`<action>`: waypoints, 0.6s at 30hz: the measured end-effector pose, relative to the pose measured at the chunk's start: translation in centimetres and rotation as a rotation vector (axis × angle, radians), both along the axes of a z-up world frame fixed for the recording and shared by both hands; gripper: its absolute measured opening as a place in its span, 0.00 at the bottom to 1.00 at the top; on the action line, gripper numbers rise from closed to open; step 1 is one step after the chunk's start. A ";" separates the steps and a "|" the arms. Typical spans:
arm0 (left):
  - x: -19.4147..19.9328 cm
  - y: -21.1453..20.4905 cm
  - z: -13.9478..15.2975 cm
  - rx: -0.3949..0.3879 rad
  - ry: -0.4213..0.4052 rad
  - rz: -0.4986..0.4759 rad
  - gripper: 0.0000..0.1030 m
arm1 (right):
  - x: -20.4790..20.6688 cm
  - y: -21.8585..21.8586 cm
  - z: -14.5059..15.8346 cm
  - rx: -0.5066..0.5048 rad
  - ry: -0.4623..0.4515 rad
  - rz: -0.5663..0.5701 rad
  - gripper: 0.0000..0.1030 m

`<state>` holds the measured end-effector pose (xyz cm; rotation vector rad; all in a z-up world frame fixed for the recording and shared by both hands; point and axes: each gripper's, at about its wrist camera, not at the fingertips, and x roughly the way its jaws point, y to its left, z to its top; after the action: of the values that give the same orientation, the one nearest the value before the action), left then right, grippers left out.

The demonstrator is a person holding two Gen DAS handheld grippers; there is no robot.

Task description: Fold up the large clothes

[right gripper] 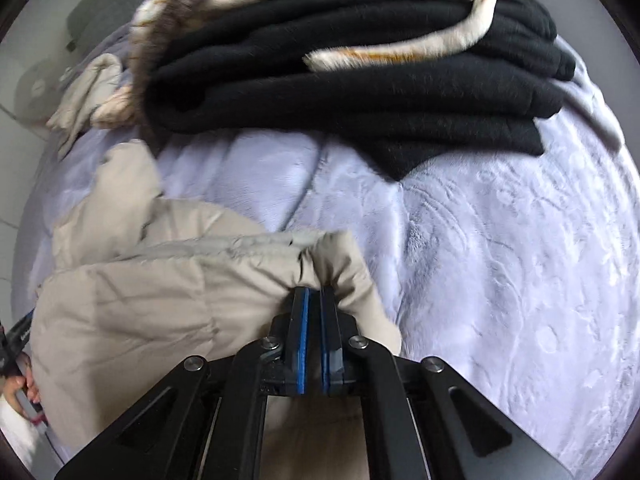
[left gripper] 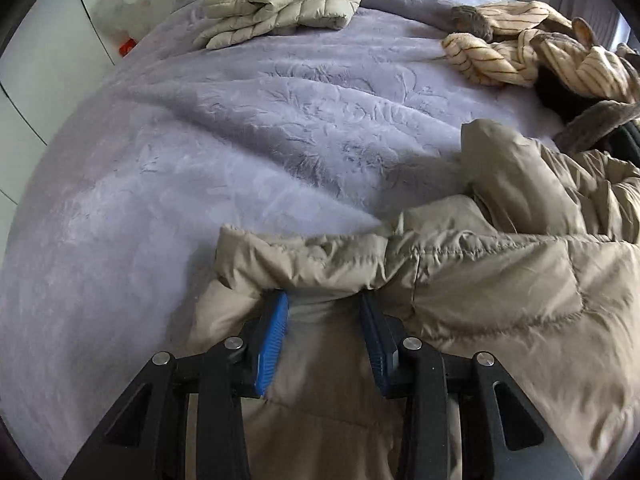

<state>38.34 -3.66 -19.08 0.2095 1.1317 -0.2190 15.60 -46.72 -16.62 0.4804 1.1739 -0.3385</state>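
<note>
A beige puffer jacket (left gripper: 500, 280) lies on the lilac plush bedspread (left gripper: 240, 140). In the left wrist view my left gripper (left gripper: 323, 296) is shut on a thick, bunched fold at the jacket's edge. The blue pads stand apart with padded fabric filling the gap, and the fingertips are hidden under the hem. In the right wrist view my right gripper (right gripper: 314, 290) is shut on another corner of the same jacket (right gripper: 140, 300). Its pads are nearly together and a thin pinch of fabric sits at the tips. The jacket hangs rumpled between the two grips.
A folded beige quilted garment (left gripper: 280, 4) lies at the far side of the bed. A striped cream fleece (left gripper: 520, 52) and a folded black garment (right gripper: 360, 92) are piled at the right. White cupboards (left gripper: 40, 60) stand left of the bed. A hand (right gripper: 18, 392) shows at the lower left edge.
</note>
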 end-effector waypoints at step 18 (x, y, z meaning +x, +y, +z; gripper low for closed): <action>1.7 2.9 1.0 -0.002 -0.013 0.085 0.40 | -0.1 -0.2 0.1 -0.053 -0.003 -0.076 0.04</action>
<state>40.08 -0.75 -18.06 0.1607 1.1247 -0.1433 15.47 -46.97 -16.56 0.4802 1.1432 -0.4331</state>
